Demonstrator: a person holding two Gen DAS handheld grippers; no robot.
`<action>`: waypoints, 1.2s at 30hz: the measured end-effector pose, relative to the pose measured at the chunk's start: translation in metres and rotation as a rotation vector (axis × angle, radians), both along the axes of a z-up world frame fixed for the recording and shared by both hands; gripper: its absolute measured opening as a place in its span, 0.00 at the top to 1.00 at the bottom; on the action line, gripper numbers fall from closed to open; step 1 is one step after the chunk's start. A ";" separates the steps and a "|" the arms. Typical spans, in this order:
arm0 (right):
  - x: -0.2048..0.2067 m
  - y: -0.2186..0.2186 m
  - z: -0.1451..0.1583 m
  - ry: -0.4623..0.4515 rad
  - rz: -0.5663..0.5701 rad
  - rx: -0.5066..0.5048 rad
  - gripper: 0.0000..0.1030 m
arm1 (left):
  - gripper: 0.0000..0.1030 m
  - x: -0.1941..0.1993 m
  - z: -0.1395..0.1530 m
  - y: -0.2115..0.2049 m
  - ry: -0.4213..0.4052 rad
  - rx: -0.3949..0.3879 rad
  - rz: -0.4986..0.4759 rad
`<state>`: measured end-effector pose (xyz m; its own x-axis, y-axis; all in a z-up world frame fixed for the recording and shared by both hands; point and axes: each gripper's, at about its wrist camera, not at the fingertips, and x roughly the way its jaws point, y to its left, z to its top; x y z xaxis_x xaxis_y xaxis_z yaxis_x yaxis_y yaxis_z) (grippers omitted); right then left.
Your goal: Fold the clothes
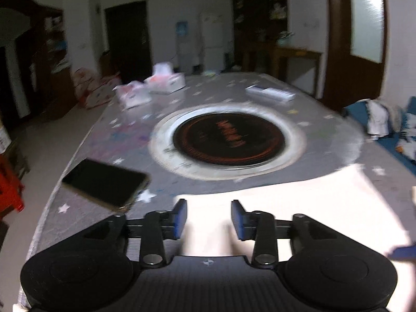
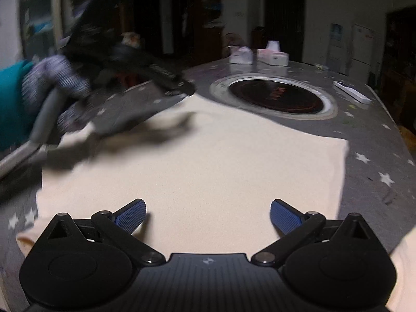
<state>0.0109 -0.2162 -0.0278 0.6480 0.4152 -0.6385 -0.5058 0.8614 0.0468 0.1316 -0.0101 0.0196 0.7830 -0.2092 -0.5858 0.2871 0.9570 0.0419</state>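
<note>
both grippers over a cream cloth on the table, nothing gripped.

left wrist: left gripper (image 1: 209,217) has its fingers parted a little, empty, cloth (image 1: 273,208) under and ahead of it (blown out white, edges hard to read). phone (image 1: 105,186) lies just beside the cloth's left edge, cooktop (image 1: 228,140) beyond its far edge. likely hovering there to pick a hem for the next fold. right wrist: right gripper (image 2: 208,217) spread wide, empty, low over the cloth (image 2: 208,161), which lies flat near the table (image 2: 377,135) front edge; looks part folded, long axis roughly left to right, straight edge at right. left gripper (image 2: 179,88) (blurred) is above the far left corner, held by a gloved hand (image 2: 54,83). tissue boxes (image 2: 273,57) well apart at the back.
</note>
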 end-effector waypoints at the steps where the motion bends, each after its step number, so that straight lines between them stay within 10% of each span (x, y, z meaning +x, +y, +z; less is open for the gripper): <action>1: 0.001 -0.004 0.001 0.011 -0.015 0.005 0.00 | 0.59 -0.007 0.002 -0.005 -0.003 -0.007 -0.026; 17: -0.015 -0.091 0.017 -0.026 -0.335 -0.026 0.01 | 0.52 -0.064 -0.011 -0.047 0.057 -0.059 -0.183; 36: 0.052 -0.168 0.003 0.067 -0.598 -0.056 0.62 | 0.43 -0.151 -0.017 -0.093 0.125 -0.112 -0.464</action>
